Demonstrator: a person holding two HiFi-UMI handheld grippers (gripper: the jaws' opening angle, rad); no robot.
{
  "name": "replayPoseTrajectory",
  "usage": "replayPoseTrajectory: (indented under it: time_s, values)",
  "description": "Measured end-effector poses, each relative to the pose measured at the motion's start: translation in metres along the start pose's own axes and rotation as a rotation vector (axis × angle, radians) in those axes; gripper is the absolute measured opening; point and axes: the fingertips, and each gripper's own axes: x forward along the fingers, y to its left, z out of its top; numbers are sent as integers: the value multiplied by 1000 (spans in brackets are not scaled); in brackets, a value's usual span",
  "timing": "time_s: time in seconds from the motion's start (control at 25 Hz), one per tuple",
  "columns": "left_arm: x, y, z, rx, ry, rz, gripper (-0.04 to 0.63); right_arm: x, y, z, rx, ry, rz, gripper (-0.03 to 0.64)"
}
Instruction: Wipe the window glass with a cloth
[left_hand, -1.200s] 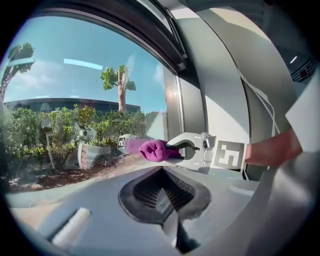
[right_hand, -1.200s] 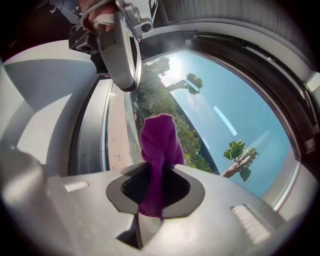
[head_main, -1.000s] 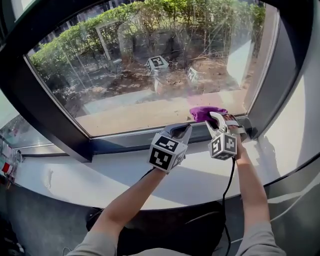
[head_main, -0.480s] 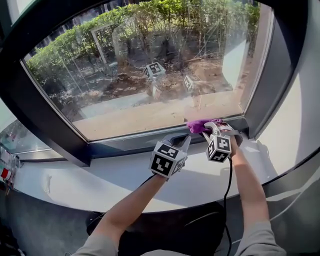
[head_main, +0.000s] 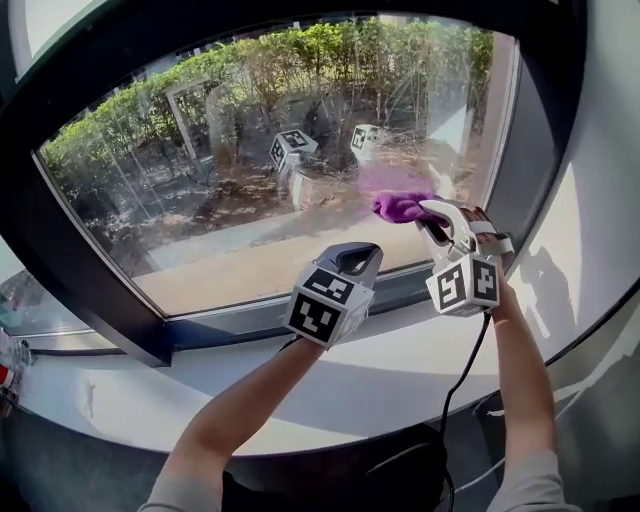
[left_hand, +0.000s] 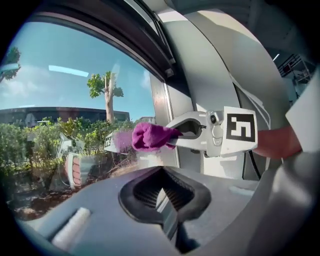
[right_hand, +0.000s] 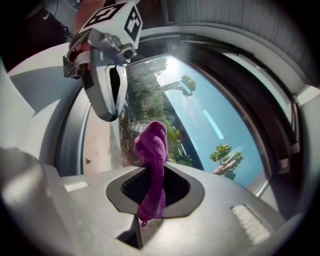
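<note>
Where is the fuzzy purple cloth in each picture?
Head view: fuzzy purple cloth, right of centre, at the glass, in the right gripper.
Left gripper view: cloth left of centre, in the right gripper.
Right gripper view: cloth at centre, between its own jaws.
Shared landmark: dark window frame.

Bunched purple cloth (head_main: 400, 207) against window glass (head_main: 240, 230)

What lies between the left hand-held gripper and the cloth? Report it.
Nothing; the left gripper view shows bare air from the left hand-held gripper to the cloth.
</note>
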Motion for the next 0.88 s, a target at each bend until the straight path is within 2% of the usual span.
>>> replayPoseTrajectory:
  time_s: [0.24, 0.4, 0.52, 0.72, 0.88]
  values:
    - [-10, 7, 77, 51, -115, 20, 0, -20, -136, 28, -5, -36, -316, 77]
    - [-8, 12, 101, 55, -136, 6, 0, -25, -201, 53, -42, -63, -461, 77]
    - [-7, 11, 108, 54, -143, -4, 0, -22, -236, 64, -83, -63, -511, 78]
    - [-5, 6, 102, 49, -136, -28, 0, -12, -282, 55, -95, -3, -572, 78]
    - [-6, 6, 98, 44, -142, -35, 0, -1, -278, 52, -90, 38, -521, 77]
